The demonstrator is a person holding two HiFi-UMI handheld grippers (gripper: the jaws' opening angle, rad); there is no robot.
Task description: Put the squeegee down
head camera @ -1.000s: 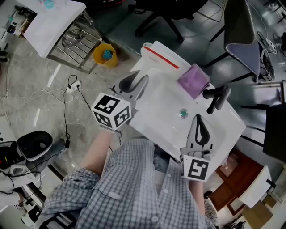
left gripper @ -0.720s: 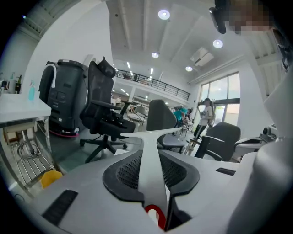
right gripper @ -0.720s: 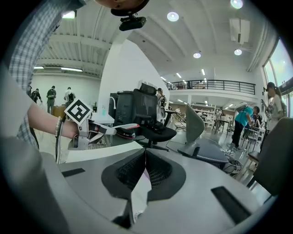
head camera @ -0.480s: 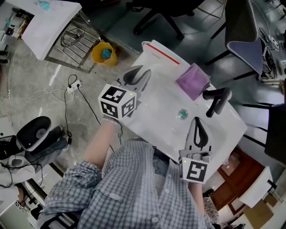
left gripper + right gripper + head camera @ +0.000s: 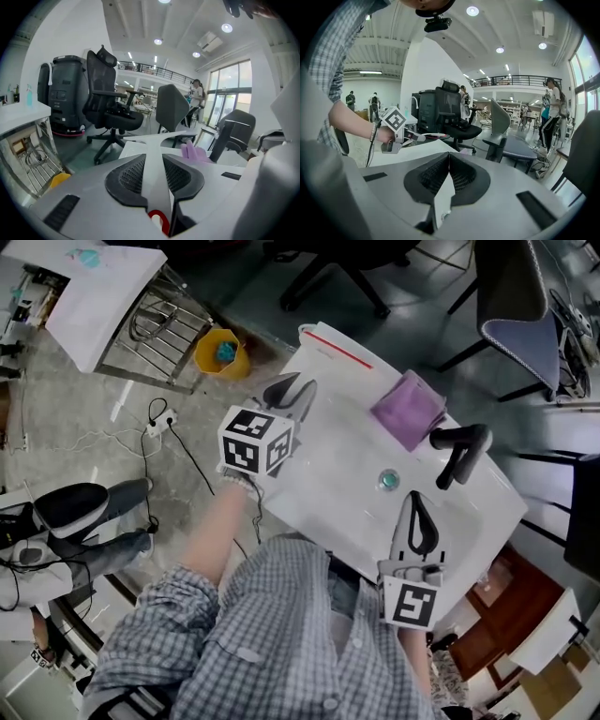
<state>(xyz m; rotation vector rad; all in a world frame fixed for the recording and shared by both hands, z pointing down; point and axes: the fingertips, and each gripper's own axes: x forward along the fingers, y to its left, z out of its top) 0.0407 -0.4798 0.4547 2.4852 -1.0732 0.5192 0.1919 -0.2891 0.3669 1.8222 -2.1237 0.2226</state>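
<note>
Left gripper [image 5: 293, 390] clamps the squeegee [image 5: 336, 349] handle, right gripper [image 5: 418, 504] closed and empty; best lower blade flat onto sink [image 5: 337, 470] before releasing.

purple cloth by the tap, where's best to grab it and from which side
Probably its edge facing the bowl. The purple cloth lies flat on the white sink deck, so a pinch from above on a free edge suits it. Come from the bowl side, away from the black tap, which stands close beside it.
</note>
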